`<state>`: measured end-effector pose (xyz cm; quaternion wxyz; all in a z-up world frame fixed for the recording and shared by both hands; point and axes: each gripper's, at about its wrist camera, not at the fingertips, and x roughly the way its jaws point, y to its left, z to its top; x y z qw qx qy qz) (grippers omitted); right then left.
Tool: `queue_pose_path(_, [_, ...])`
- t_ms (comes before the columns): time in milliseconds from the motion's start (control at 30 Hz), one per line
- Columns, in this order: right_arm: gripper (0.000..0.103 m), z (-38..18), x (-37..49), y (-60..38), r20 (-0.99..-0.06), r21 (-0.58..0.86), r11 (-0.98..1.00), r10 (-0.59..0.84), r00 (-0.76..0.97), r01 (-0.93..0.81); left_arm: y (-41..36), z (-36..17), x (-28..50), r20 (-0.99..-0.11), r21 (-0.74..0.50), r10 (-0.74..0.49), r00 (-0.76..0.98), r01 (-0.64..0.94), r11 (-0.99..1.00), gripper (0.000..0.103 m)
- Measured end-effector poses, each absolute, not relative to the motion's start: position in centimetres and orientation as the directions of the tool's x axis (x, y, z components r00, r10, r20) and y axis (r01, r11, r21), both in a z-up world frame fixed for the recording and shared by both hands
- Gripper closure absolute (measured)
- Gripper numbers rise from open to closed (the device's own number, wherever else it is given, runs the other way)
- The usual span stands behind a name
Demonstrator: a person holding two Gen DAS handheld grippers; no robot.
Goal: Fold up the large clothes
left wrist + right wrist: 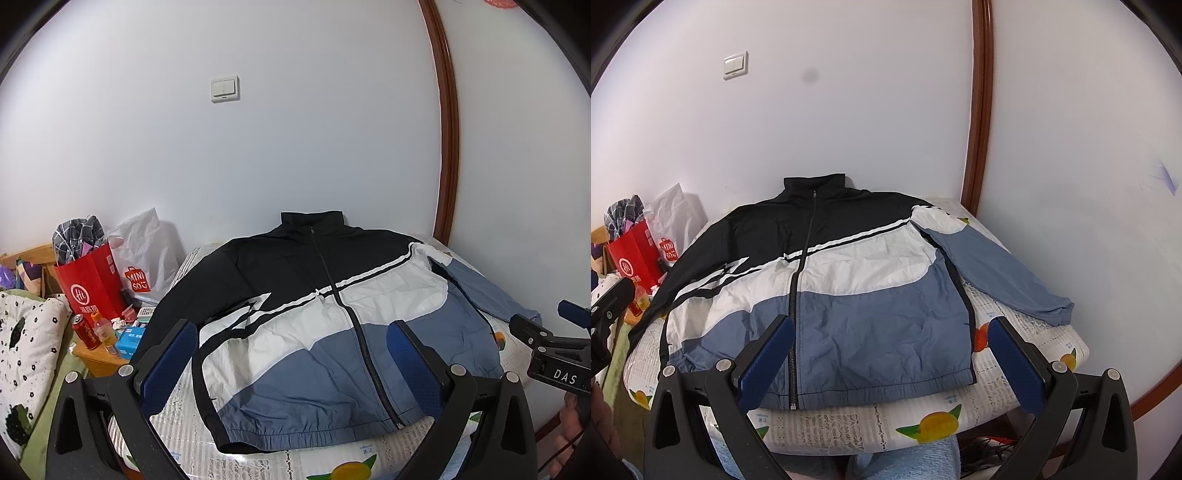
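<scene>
A black, white and blue zip-up jacket (317,332) lies flat, front up and zipped, on a small table (1027,332) with a fruit-print cover; its collar points to the wall. The jacket (849,280) has its blue sleeve (1004,269) spread to the right and its black sleeve (676,273) hanging off the left edge. My left gripper (291,332) hovers open above the hem's left part, holding nothing. My right gripper (892,326) hovers open over the hem's right part, also holding nothing. The right gripper's body (546,343) shows at the left view's right edge.
Left of the table stand a red paper bag (92,284), a white shopping bag (144,254), a red can (85,332) and a bottle (105,332) on a wooden stand. A patterned quilt (26,354) lies at far left. White walls with a brown trim (979,129) close the back and right.
</scene>
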<state>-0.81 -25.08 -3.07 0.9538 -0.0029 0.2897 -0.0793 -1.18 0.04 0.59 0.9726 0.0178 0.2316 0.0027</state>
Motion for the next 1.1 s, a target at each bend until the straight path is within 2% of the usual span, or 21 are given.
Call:
queue_pose_path(433, [0.000, -3.8, -0.3, -25.2, -0.539, -0.040, 0.993, -0.116, 0.835, 0.112, 0.8, -0.6, 0.7, -0.479, 0.014, 0.004, 0.878, 0.002, 1.000, 0.000])
queue_pose_path(567, [0.000, -4.6, 0.8, -25.3, -0.547, -0.076, 0.990, -0.139, 0.826, 0.117, 1.7, -1.8, 1.8, -0.489, 0.031, 0.031, 0.872, -0.019, 0.999, 0.000])
queue_pose_path(767, [0.000, -5.9, 3.9, -26.1, -0.598, -0.028, 0.995, -0.092, 0.796, 0.094, 5.3, -4.2, 4.4, -0.562, -0.018, 0.050, 0.825, -0.073, 0.997, 0.000])
queue_pose_path(900, [0.001, -7.3, 6.3, -25.6, -0.628, -0.046, 0.996, -0.089, 0.773, 0.077, 7.5, -5.5, 5.8, -0.590, -0.008, 0.081, 0.804, -0.107, 0.994, 0.000])
queue_pose_path(1100, [0.008, -8.2, 8.6, -24.9, -0.632, 0.007, 0.999, -0.034, 0.774, 0.049, 11.3, -7.7, 7.9, -0.640, -0.013, 0.116, 0.759, -0.162, 0.987, 0.001])
